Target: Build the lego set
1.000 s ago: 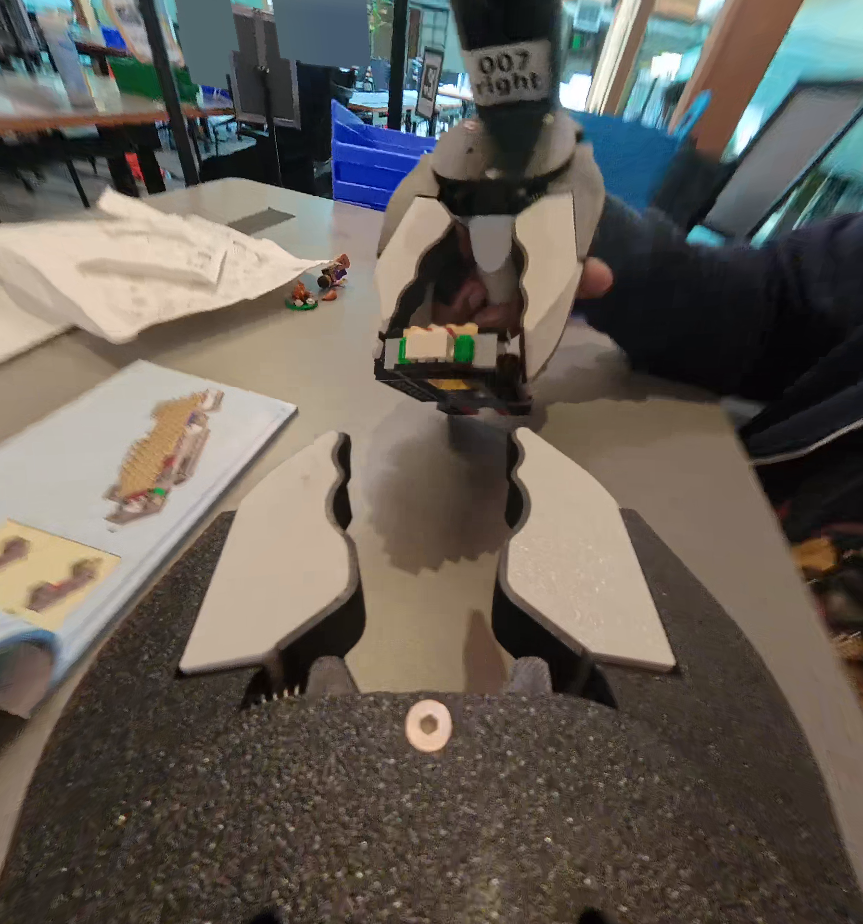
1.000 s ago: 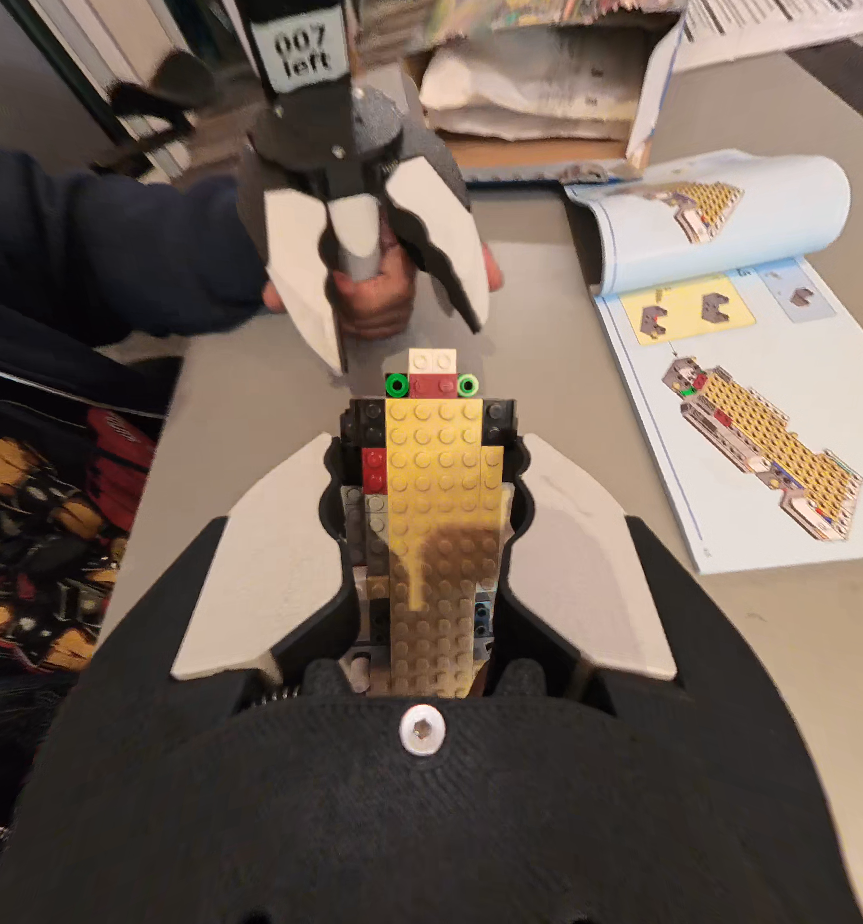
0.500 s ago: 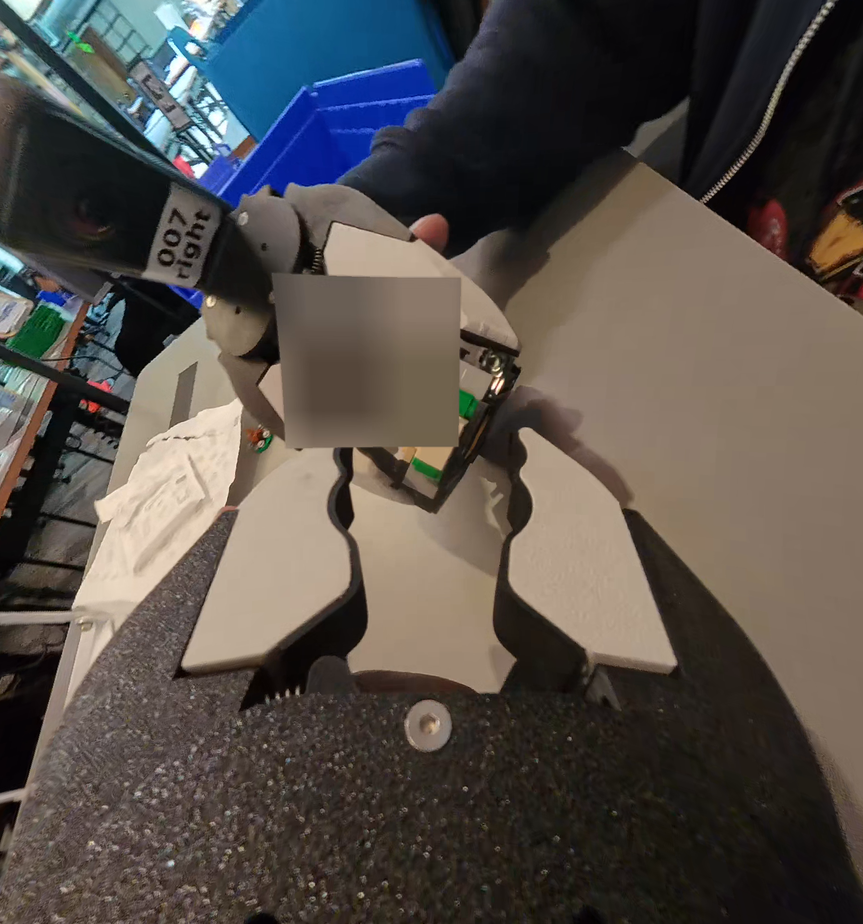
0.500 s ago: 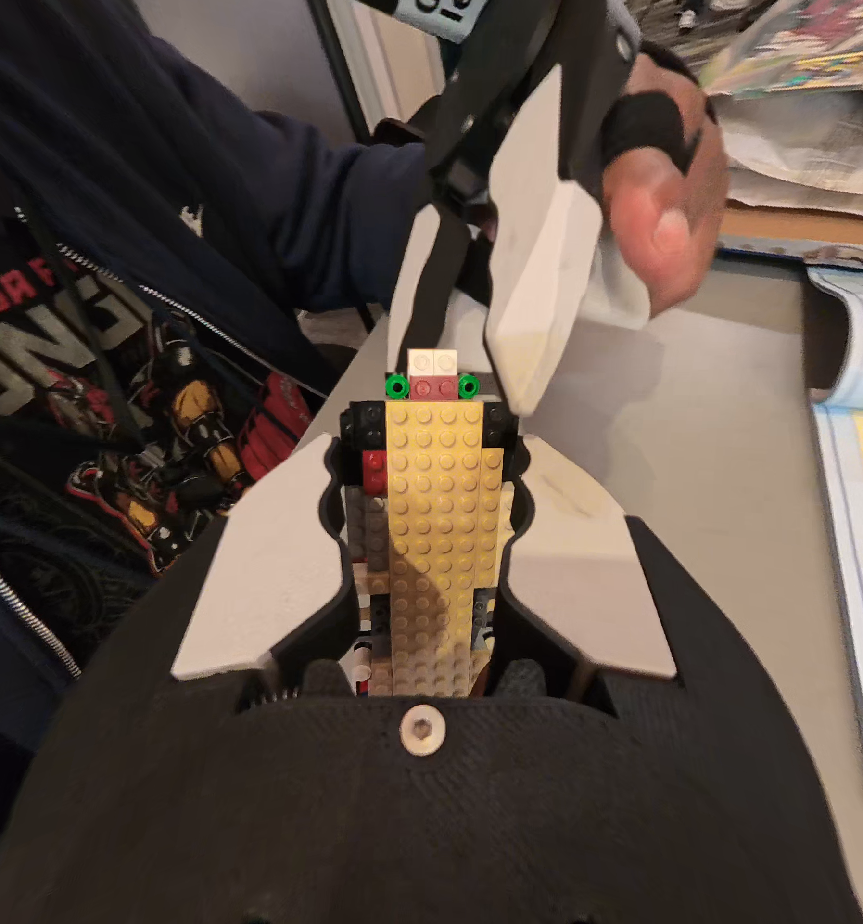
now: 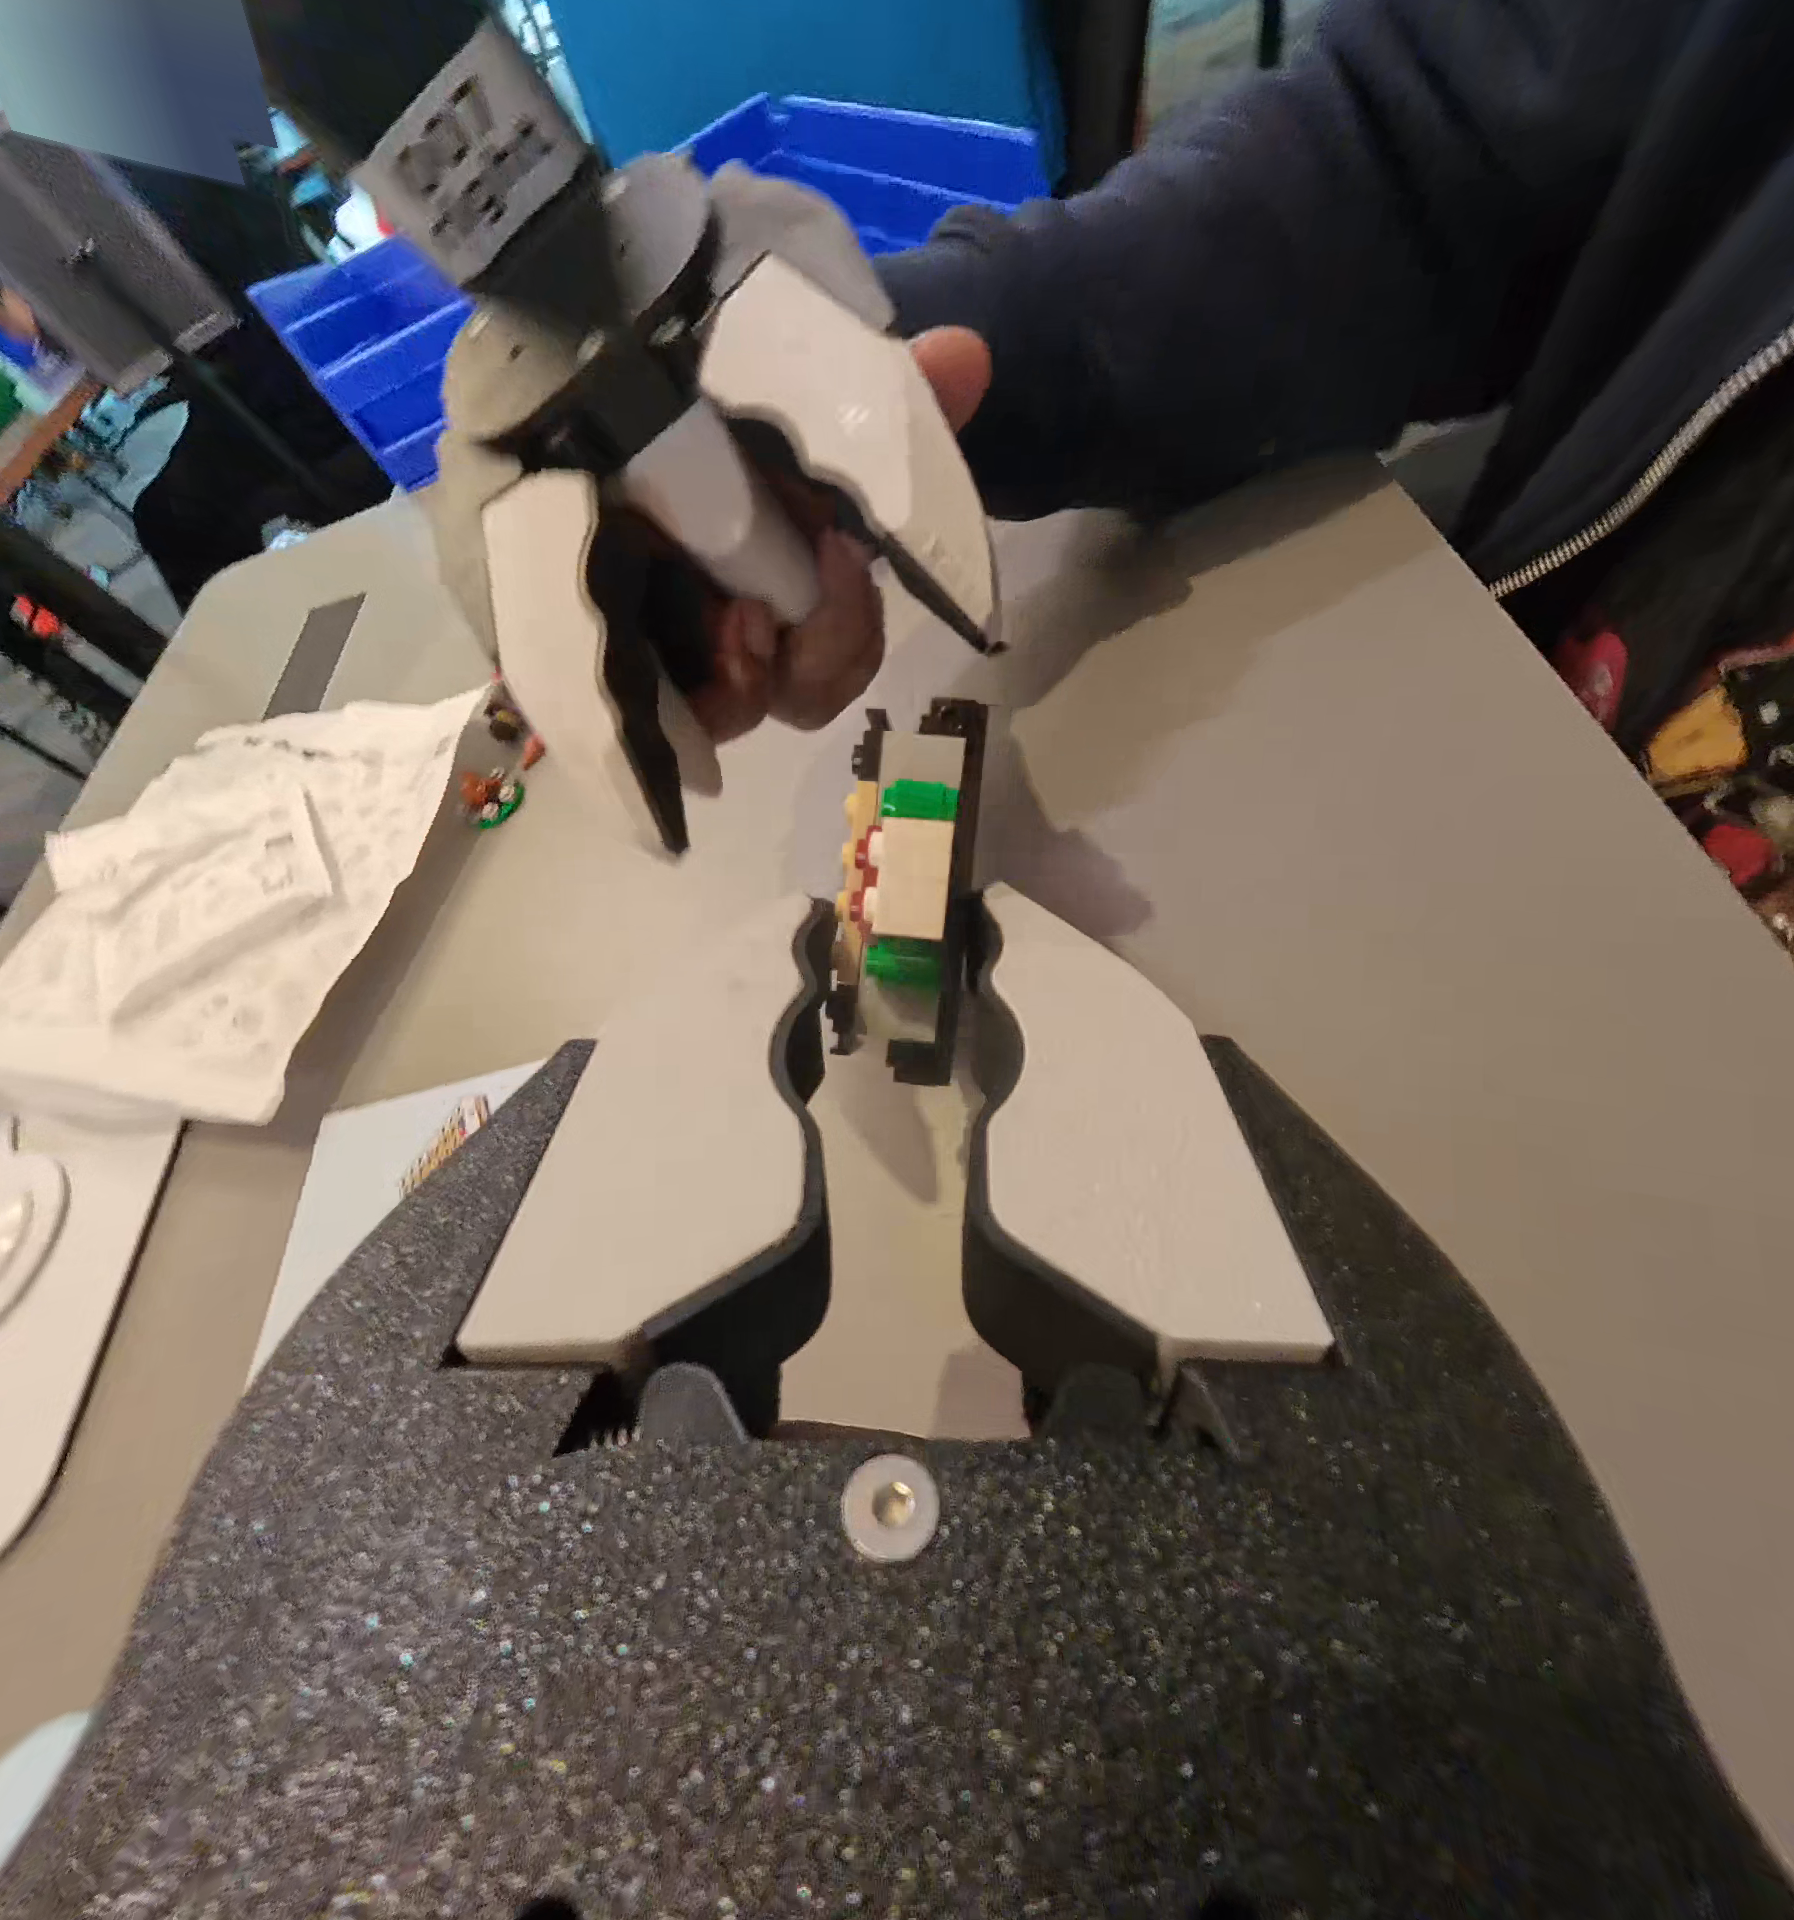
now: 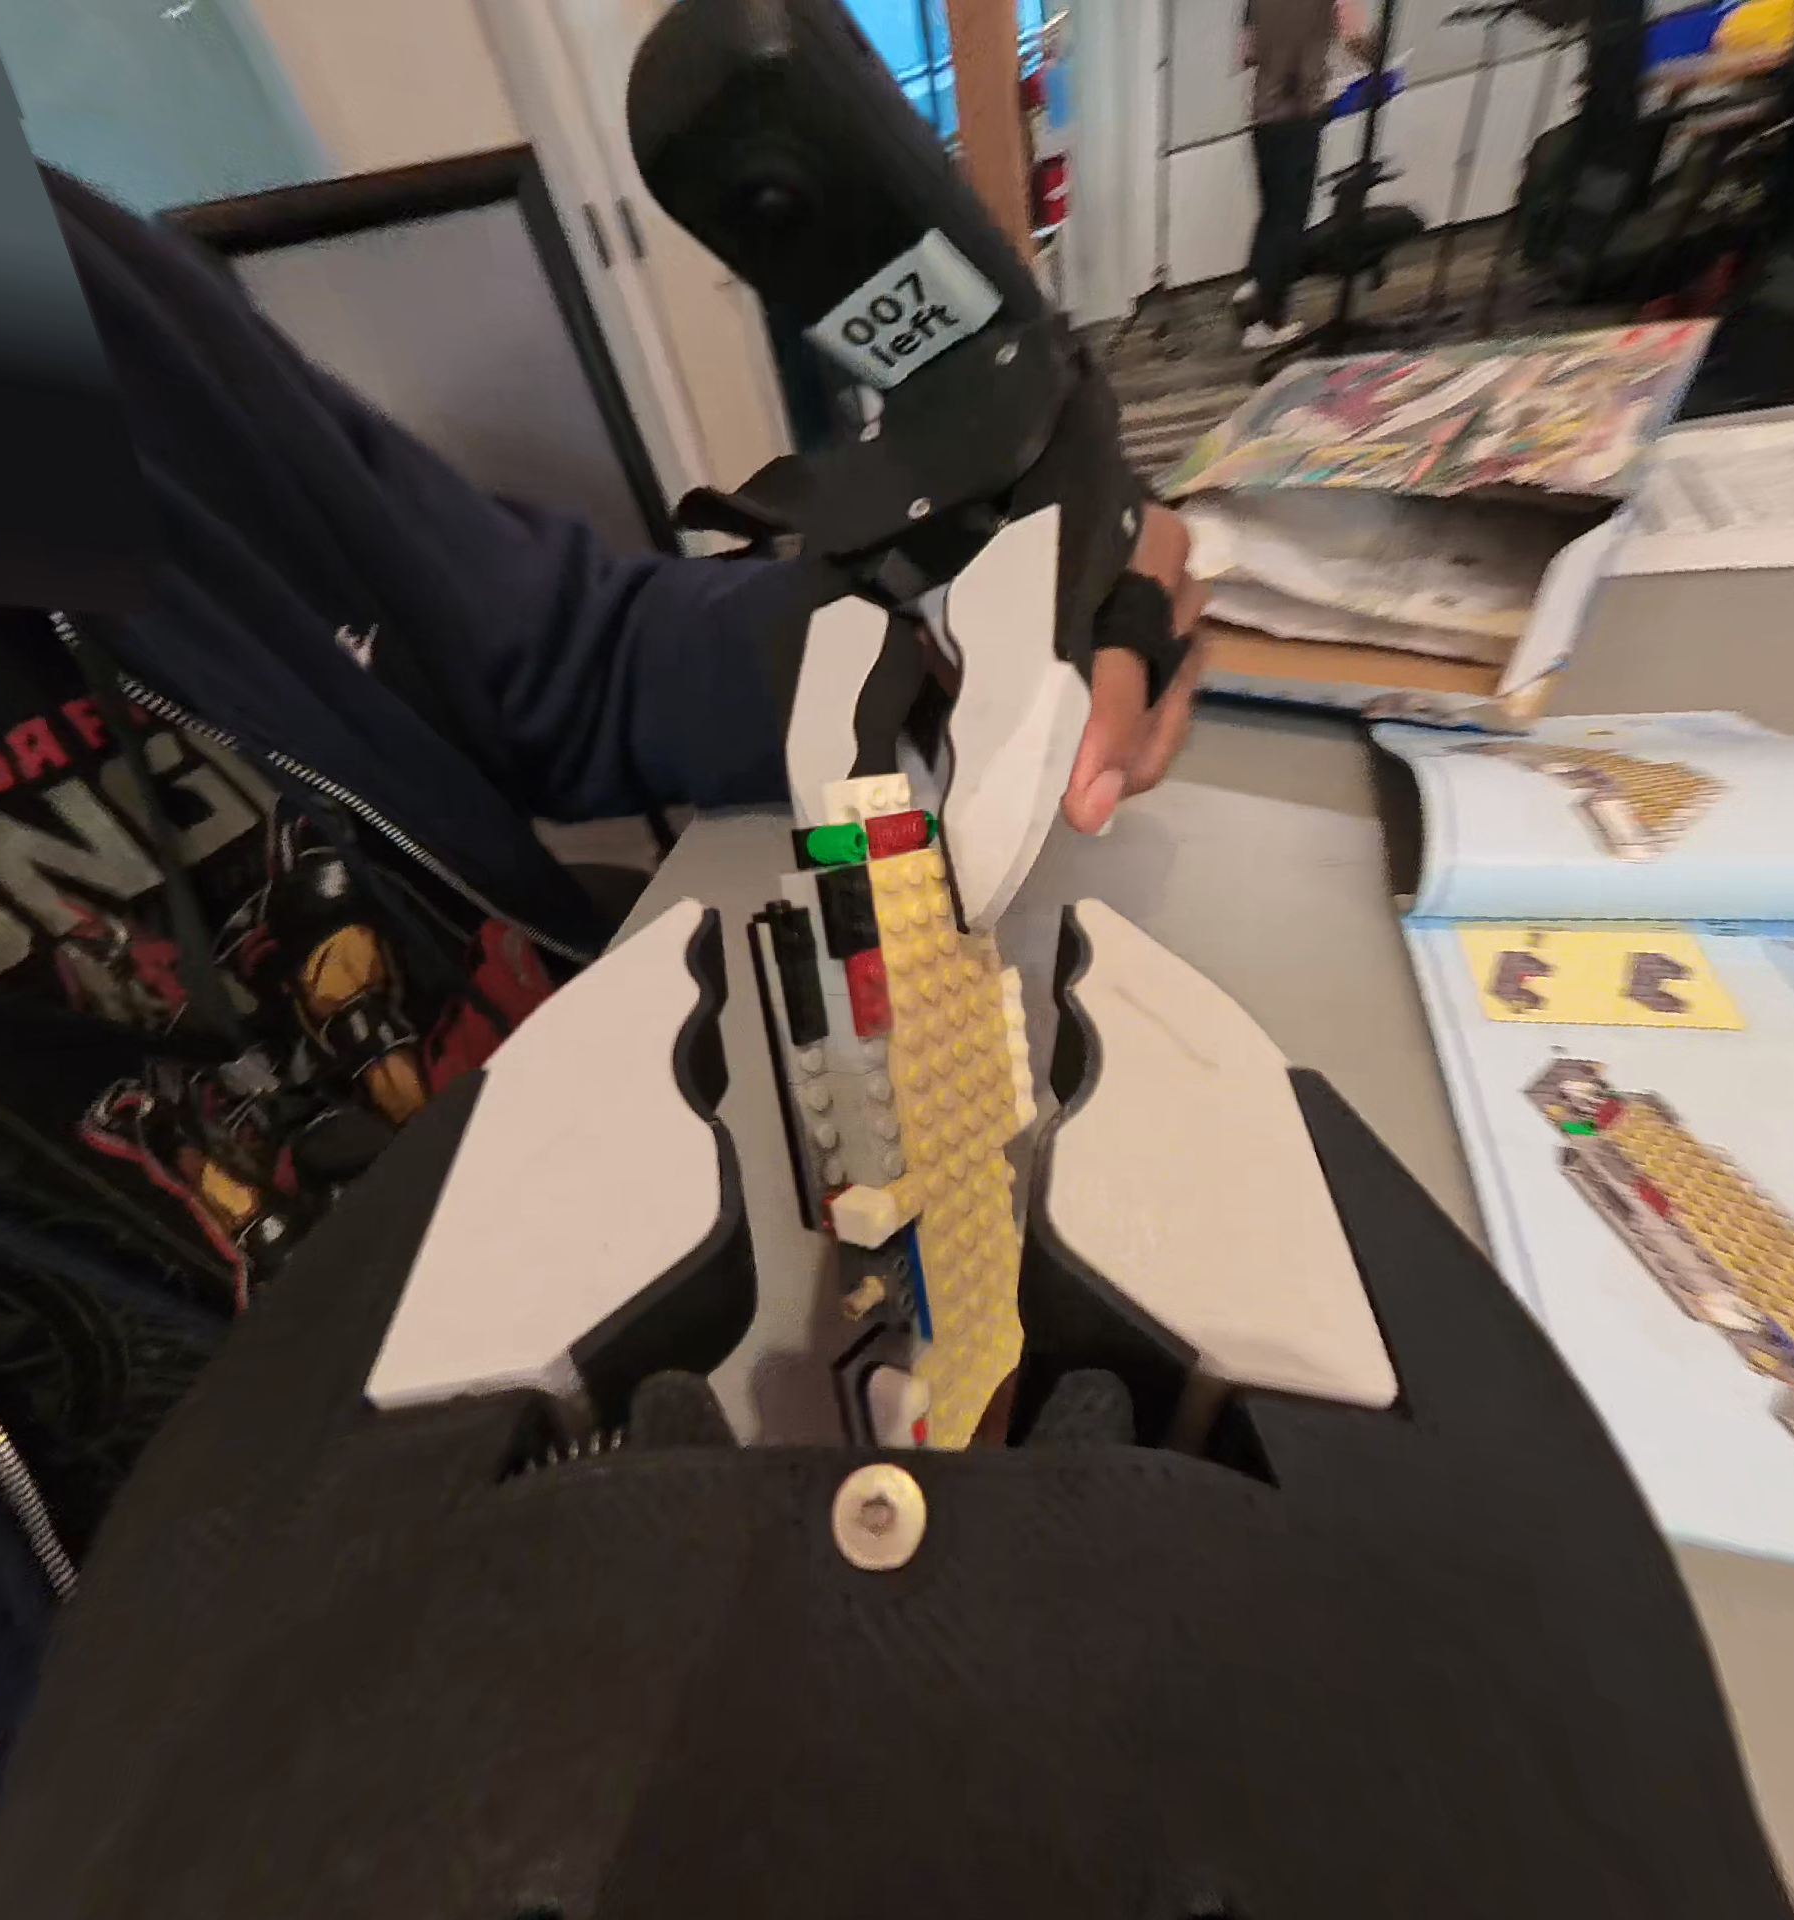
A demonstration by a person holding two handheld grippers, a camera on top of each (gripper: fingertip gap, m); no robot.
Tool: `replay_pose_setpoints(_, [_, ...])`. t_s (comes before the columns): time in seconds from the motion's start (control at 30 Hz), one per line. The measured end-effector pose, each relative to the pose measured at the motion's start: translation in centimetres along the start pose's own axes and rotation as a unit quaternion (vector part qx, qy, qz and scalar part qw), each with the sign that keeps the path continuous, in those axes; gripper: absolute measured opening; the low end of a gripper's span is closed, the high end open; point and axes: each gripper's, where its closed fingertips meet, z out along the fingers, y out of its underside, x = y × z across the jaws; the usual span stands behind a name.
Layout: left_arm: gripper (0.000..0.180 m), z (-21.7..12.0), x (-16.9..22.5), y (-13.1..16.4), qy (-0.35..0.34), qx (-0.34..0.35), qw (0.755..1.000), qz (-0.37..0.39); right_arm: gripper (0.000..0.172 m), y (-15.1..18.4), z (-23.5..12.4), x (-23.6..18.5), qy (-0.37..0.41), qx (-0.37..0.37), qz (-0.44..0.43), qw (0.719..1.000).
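Brick model (image 5: 908, 894) sits pinched on edge in the left tool (image 5: 898, 935); right tool (image 6: 888, 935) spread around it, untouching.

The surface (image 5: 1340, 831) lies bare along its right edge, beside the person's sleeve (image 5: 1236, 312). Toward its left edge, crumpled paper (image 5: 197, 883), 1 small brick figure (image 5: 493, 800) and an open booklet (image 6: 1599, 1039) block the way. A cardboard box (image 6: 1392, 582) bars the far edge.

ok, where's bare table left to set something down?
Bare: the table between the brick model and the edge by the jacket. Crowded: crumpled paper, loose brick bits and the open booklet on the other side.
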Motion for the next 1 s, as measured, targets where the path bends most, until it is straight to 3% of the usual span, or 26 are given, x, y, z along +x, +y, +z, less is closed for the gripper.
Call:
replay_pose_setpoints(0.17, [0.024, -0.4, -1.2, -0.4, -0.004, 0.010, 0.996, -0.092, 0.060, -0.5, -0.8, 0.7, 0.082, -0.013, -0.030, 0.996])
replay_pose_setpoints(0.33, [0.024, -0.3, -1.5, -0.6, -0.007, 0.018, 0.992, -0.126, 0.058, 0.8, 0.6, 1.4, 0.120, -0.066, -0.045, 0.990])
replay_pose_setpoints(0.4, [0.024, -0.2, -1.5, -0.7, -0.009, 0.017, 0.991, -0.130, 0.052, 1.2, 0.9, 1.6, 0.132, -0.078, -0.052, 0.987])
replay_pose_setpoints(0.47, [0.024, -0.2, -1.5, -0.7, -0.011, 0.019, 0.991, -0.132, 0.036, 1.4, 1.0, 1.8, 0.143, -0.084, -0.060, 0.984])
replay_pose_setpoints(0.57, [0.024, -0.2, -2.0, -0.7, -0.022, 0.027, 0.989, -0.145, 0.023, 1.3, 1.0, 1.9, 0.155, -0.078, -0.073, 0.982])
replay_pose_setpoints(0.73, [0.024, -0.1, -2.3, -0.9, -0.019, 0.076, 0.983, -0.167, 0.023, 1.2, 0.8, 2.1, 0.152, -0.051, -0.070, 0.985])
replay_pose_setpoints(0.87, [0.037, 0.1, -2.3, -0.5, -0.016, 0.111, 0.977, -0.184, 0.023, 1.1, 0.5, 2.4, 0.146, -0.018, -0.062, 0.987])
replay_pose_setpoints(1.0, [0.039, 0.7, -2.4, -0.3, -0.007, 0.151, 0.965, -0.215, 0.022, 1.1, 0.2, 2.6, 0.140, 0.007, -0.051, 0.989])
